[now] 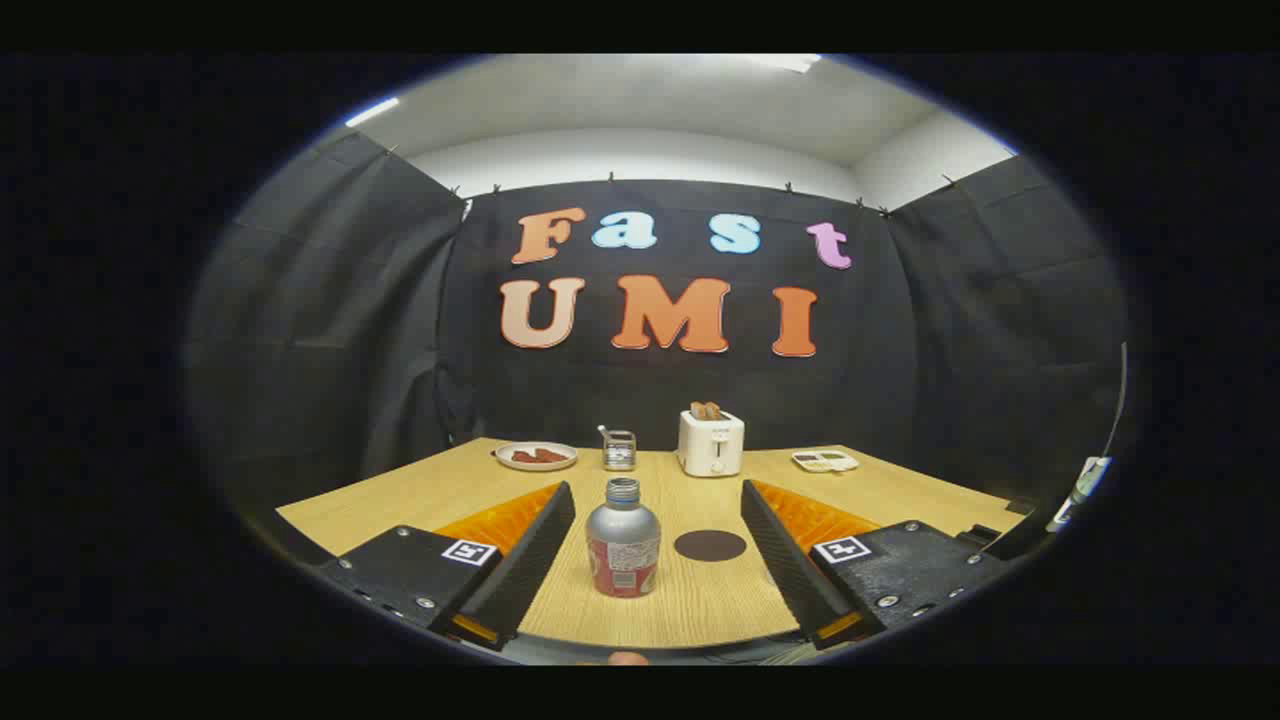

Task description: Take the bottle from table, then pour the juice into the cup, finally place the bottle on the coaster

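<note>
My gripper (648,560) stands wide apart; the upright bottle (622,540) sits between its fingers, untouched, nearer the left one.

silver bottle (622,540) with red label — dark brown coaster (710,545), white toaster (711,443), pale wood-grain table (900,490).

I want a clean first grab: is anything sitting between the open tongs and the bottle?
Nothing visible does. The bottle stands upright on the table between the two fingers of the tongs, which are spread wide with gaps on both sides. The dark coaster lies just beside the bottle, off the closing path.
</note>
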Demonstrator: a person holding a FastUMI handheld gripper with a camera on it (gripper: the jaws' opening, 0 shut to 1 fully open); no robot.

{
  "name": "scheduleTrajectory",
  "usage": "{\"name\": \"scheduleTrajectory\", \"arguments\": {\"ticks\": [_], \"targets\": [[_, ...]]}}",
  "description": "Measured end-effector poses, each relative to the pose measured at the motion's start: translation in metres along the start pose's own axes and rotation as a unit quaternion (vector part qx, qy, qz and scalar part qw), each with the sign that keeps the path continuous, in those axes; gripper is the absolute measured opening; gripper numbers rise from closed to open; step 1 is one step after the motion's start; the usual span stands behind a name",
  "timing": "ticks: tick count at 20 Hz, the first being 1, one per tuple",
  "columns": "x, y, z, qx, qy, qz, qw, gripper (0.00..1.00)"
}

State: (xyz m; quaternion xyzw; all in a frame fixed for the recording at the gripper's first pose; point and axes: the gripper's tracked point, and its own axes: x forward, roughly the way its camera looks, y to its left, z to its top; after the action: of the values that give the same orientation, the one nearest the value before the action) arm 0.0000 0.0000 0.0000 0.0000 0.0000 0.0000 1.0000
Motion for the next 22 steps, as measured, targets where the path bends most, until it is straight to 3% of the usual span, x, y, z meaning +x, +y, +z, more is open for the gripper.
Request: {"name": "scheduleTrajectory", "arguments": {"ticks": [22], "targets": [[0.024, 0.005, -0.017, 0.004, 0.017, -0.001, 1.0, 0.99]]}}
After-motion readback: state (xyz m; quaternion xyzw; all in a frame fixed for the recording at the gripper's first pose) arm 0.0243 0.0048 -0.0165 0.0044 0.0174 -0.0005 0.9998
